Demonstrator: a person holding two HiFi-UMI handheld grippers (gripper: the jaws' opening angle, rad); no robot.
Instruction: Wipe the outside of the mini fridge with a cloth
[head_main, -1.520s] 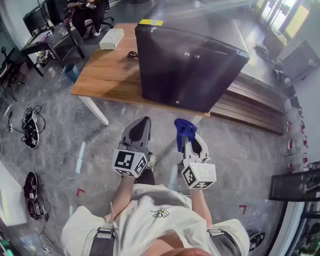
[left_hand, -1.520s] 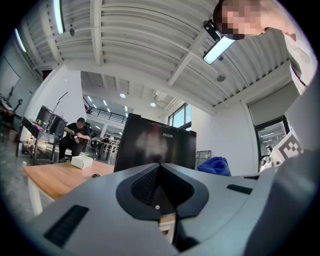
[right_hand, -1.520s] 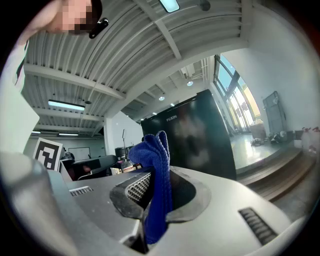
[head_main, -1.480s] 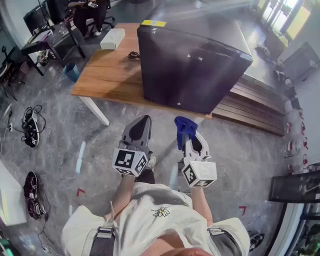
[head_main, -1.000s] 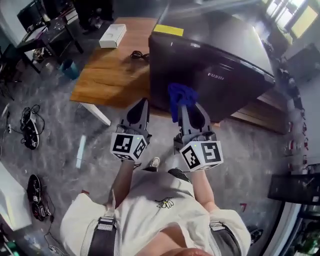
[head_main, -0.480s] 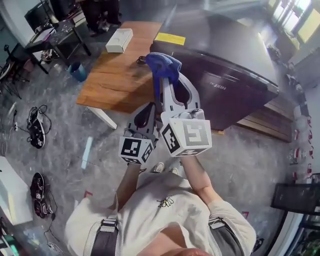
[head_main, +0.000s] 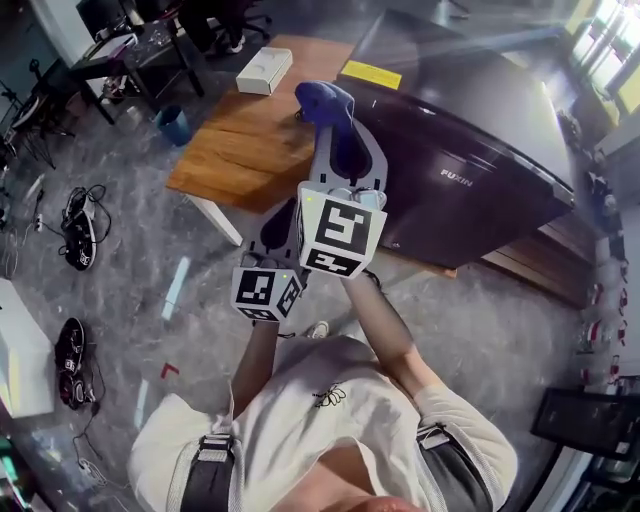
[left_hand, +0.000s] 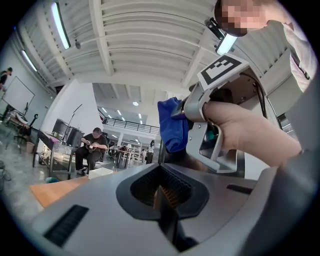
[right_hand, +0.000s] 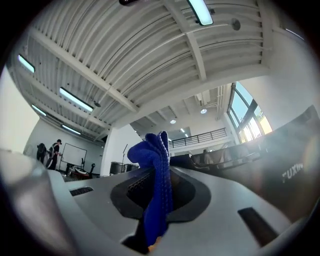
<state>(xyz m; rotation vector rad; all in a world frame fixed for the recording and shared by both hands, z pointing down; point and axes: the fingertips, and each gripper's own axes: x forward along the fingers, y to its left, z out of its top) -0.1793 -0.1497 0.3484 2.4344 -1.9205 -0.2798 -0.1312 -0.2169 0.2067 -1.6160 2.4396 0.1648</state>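
The black mini fridge (head_main: 470, 170) stands on a wooden table (head_main: 240, 150). My right gripper (head_main: 335, 125) is raised high in front of the fridge's upper left corner, shut on a bunched blue cloth (head_main: 324, 100). In the right gripper view the cloth (right_hand: 157, 185) stands up between the jaws, and the fridge's dark front (right_hand: 287, 170) fills the right side. My left gripper (head_main: 272, 226) hangs lower, partly hidden behind the right one, off the fridge. Its jaws (left_hand: 162, 192) are shut with nothing in them. That view looks up at the cloth (left_hand: 172, 131).
A white box (head_main: 265, 70) and a black cable lie on the table's far side. A yellow label (head_main: 370, 74) sits on the fridge top. A blue bin (head_main: 175, 125), cables and shoes are on the floor at left. A person (left_hand: 92, 145) sits at a far desk.
My right gripper has risen with the cloth from low before the fridge's front to its upper left corner. The left gripper stayed low. The head view shifted closer to the fridge.
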